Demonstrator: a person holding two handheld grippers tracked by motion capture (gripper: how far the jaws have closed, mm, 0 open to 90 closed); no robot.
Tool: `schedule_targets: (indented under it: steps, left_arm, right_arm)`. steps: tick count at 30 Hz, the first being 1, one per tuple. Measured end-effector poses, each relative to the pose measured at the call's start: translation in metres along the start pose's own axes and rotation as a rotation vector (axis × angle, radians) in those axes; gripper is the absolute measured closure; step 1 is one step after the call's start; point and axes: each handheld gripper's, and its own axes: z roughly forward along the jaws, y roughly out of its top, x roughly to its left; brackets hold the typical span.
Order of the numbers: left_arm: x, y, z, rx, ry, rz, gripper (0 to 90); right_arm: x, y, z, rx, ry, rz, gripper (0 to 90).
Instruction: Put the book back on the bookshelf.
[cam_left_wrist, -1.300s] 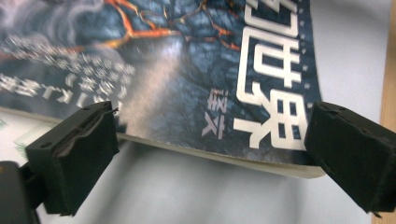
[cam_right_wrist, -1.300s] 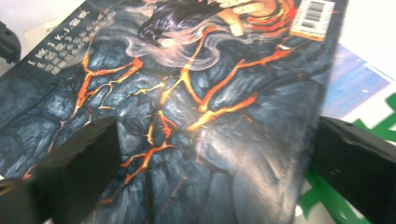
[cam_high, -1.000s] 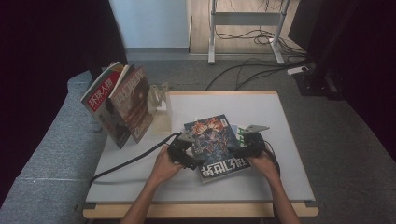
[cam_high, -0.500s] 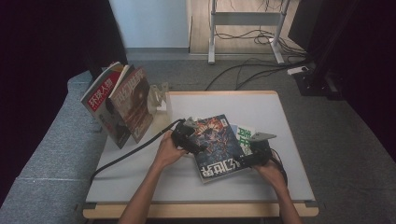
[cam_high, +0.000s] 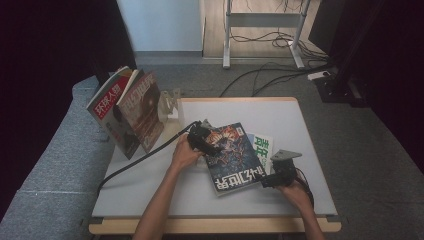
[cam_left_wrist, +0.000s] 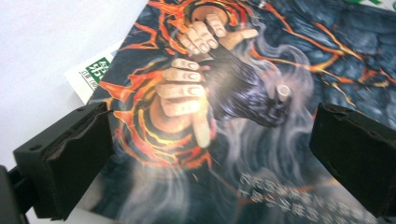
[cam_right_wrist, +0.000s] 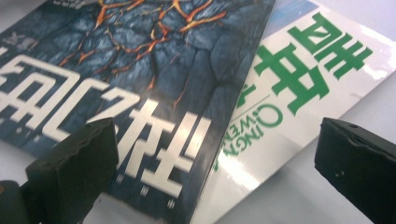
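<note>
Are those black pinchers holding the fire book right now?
No. Both the left gripper and the right gripper are open over the dark magazine, jaws wide apart, gripping nothing.

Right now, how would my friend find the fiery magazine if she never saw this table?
Start at the white table and look near its middle, between the two grippers. The dark magazine lies flat there, on top of a white one with green letters. Its cover is dark cracked rock with orange lava and big white letters, unlike the two standing at the table's left edge.
</note>
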Motion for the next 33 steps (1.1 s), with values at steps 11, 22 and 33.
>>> schedule_targets:
  steps: [11,22,33]
  left_arm:
    - [0.016,0.001,0.008,-0.005,0.024,-0.017,0.0]
    - [0.022,0.0,0.011,0.002,0.013,-0.052,0.0]
    - [0.015,-0.001,0.009,0.012,0.047,-0.069,0.0]
  right_arm:
    - [0.005,-0.009,-0.006,-0.002,0.014,-0.011,0.3]
    - [0.004,-0.013,-0.008,0.007,0.013,-0.016,1.2]
    - [0.0,-0.014,-0.008,0.007,-0.01,-0.011,0.0]
